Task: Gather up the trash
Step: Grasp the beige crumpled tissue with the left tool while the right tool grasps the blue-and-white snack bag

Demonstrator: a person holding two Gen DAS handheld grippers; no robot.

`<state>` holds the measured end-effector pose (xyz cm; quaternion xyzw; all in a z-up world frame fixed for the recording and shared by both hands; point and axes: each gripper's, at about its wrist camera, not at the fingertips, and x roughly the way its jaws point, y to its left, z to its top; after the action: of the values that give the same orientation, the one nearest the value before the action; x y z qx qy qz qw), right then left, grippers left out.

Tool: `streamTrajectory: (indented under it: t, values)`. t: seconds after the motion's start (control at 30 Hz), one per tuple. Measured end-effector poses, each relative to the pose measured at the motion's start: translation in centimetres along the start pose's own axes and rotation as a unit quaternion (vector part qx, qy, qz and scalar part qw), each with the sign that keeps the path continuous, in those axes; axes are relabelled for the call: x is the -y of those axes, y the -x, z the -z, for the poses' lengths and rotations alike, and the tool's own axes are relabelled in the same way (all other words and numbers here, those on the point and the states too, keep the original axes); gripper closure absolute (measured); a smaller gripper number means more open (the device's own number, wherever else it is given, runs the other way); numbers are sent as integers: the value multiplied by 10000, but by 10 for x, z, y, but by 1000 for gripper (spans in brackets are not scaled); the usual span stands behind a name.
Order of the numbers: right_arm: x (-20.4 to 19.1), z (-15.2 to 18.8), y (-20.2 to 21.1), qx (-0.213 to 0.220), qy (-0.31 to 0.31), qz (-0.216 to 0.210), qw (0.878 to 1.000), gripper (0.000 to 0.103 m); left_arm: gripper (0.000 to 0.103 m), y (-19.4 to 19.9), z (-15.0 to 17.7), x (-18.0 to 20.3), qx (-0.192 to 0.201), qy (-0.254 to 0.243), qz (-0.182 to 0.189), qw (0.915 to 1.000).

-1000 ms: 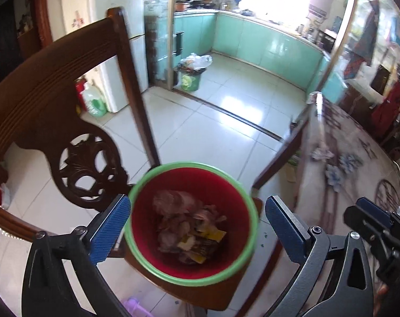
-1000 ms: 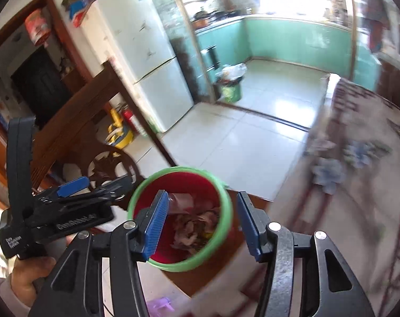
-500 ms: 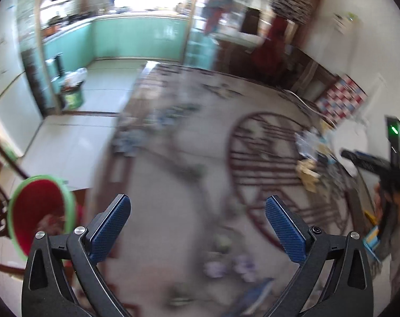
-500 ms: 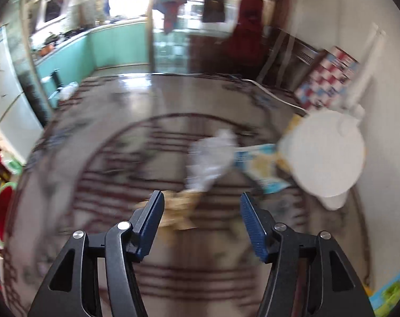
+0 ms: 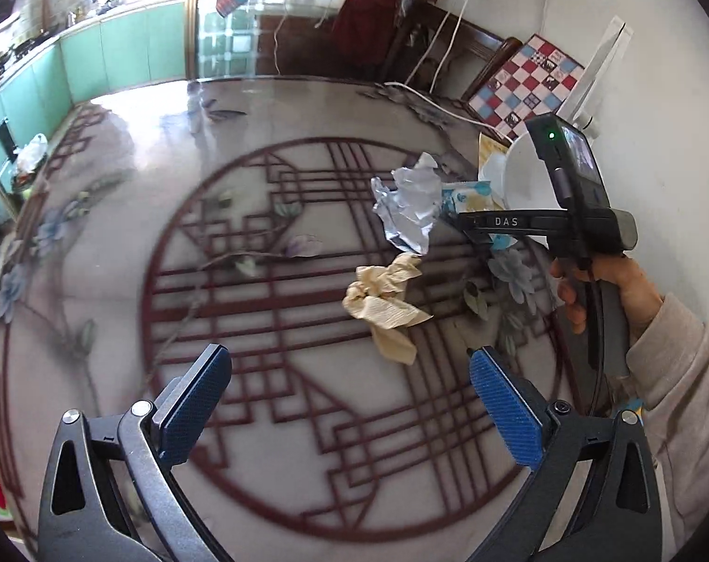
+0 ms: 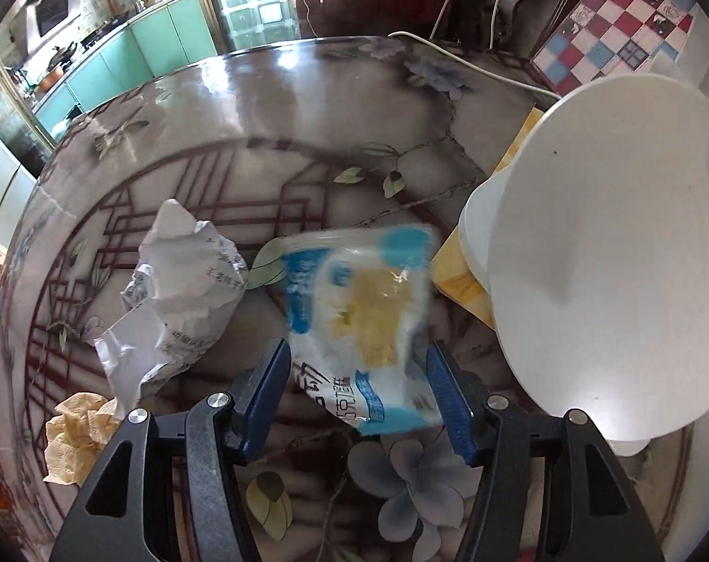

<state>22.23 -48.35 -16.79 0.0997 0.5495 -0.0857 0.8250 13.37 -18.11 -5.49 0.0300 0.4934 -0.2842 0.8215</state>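
Note:
Three pieces of trash lie on the patterned table. A crumpled white paper, a crumpled yellowish tissue, and a blue and white plastic wrapper. My right gripper is open, its jaws on either side of the wrapper's near end, not closed on it. My left gripper is open and empty, low over the table, short of the tissue. The right gripper's body shows in the left wrist view.
A white lidded appliance stands at the right, close to the wrapper, on a yellow sheet. A checkered board leans behind it. A white cable runs along the table's far edge.
Both grippers swung away from the red bin on the chair and over the table. The right gripper has come down around the wrapper; the left now faces the tissue.

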Motion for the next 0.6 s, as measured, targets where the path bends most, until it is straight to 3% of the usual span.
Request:
streamTrajectory:
  t: [0.07, 0.2, 0.27, 0.33, 0.4, 0.47, 0.5, 0.57, 0.6]
  values:
    - [2, 1, -4, 18, -49, -78, 10000, 57, 1, -11, -3, 4, -90, 48, 71, 9999]
    - [4, 6, -1, 203, -53, -88, 9997, 72, 1, -32, -7, 11, -194, 44, 129, 9997]
    - [6, 10, 8, 322, -154, -228, 9991, 85, 1, -44, -12, 13, -245, 41, 57, 9997]
    - [8, 13, 15, 418, -346, -380, 9978, 90, 4, -55, -16, 14, -272, 106, 50, 9996]
    - [11, 17, 23, 488, -499, -461, 9965, 90, 19, -67, -19, 15, -352, 156, 37, 9993]
    - [9, 24, 31, 569, -543, -501, 9956, 90, 46, -80, -20, 15, -549, 163, -28, 9984]
    - [7, 26, 34, 598, -543, -518, 9954, 90, 53, -87, -19, 14, -680, 183, -29, 9975]
    - [5, 31, 40, 643, -575, -557, 9947, 91, 86, -93, -15, 10, -786, 245, 36, 9966]
    - [3, 34, 44, 666, -607, -597, 9941, 91, 88, -92, -14, 10, -783, 216, 33, 9967]
